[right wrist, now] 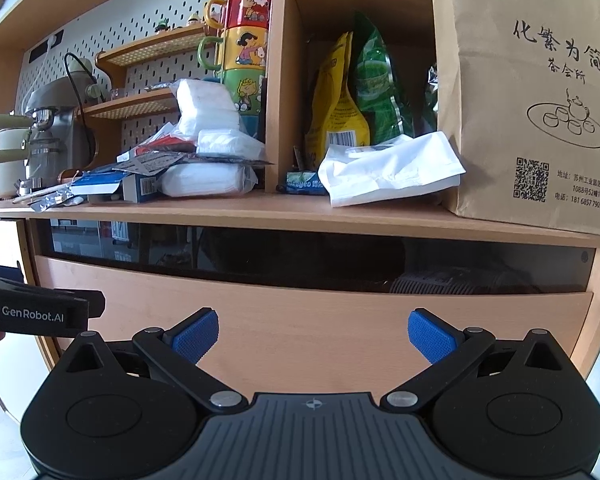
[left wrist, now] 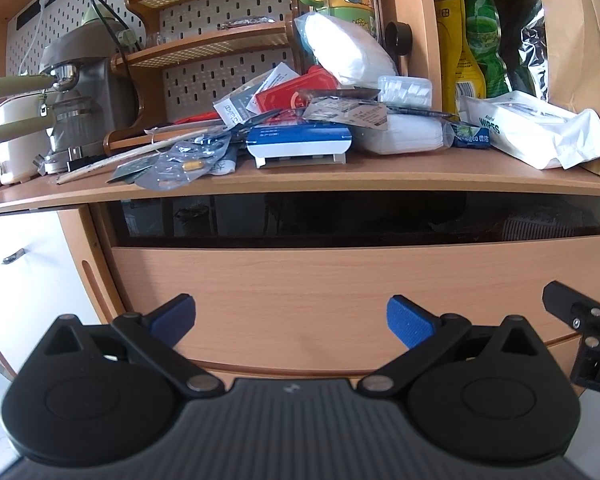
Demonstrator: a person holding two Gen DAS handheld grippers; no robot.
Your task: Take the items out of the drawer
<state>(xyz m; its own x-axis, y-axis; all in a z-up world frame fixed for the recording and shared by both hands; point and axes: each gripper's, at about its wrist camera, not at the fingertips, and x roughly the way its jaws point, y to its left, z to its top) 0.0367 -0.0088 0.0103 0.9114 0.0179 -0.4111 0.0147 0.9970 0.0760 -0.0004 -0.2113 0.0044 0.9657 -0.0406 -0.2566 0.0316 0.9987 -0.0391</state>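
A wooden drawer front (left wrist: 300, 300) fills the middle of the left wrist view, with a dark gap above it under the counter. In that gap only dim shapes show, a pale ribbed item (left wrist: 540, 228) at the right. My left gripper (left wrist: 291, 322) faces the drawer front, open, nothing between its blue pads. The right wrist view shows the same drawer front (right wrist: 300, 328) and a ribbed item (right wrist: 452, 282) in the dark slot. My right gripper (right wrist: 313, 336) is open and empty before the panel. The left gripper's body (right wrist: 36, 314) shows at that view's left edge.
The counter (left wrist: 340, 178) above holds a heap: a blue-white box (left wrist: 300, 144), white packs (left wrist: 348, 50), a wipes pack (left wrist: 540, 132), pill blisters (left wrist: 180, 164). A coffee machine (left wrist: 76, 92) stands left. A brown paper bag (right wrist: 532, 100) and snack bags (right wrist: 356, 96) stand right. A white cabinet door (left wrist: 24, 280) lies left.
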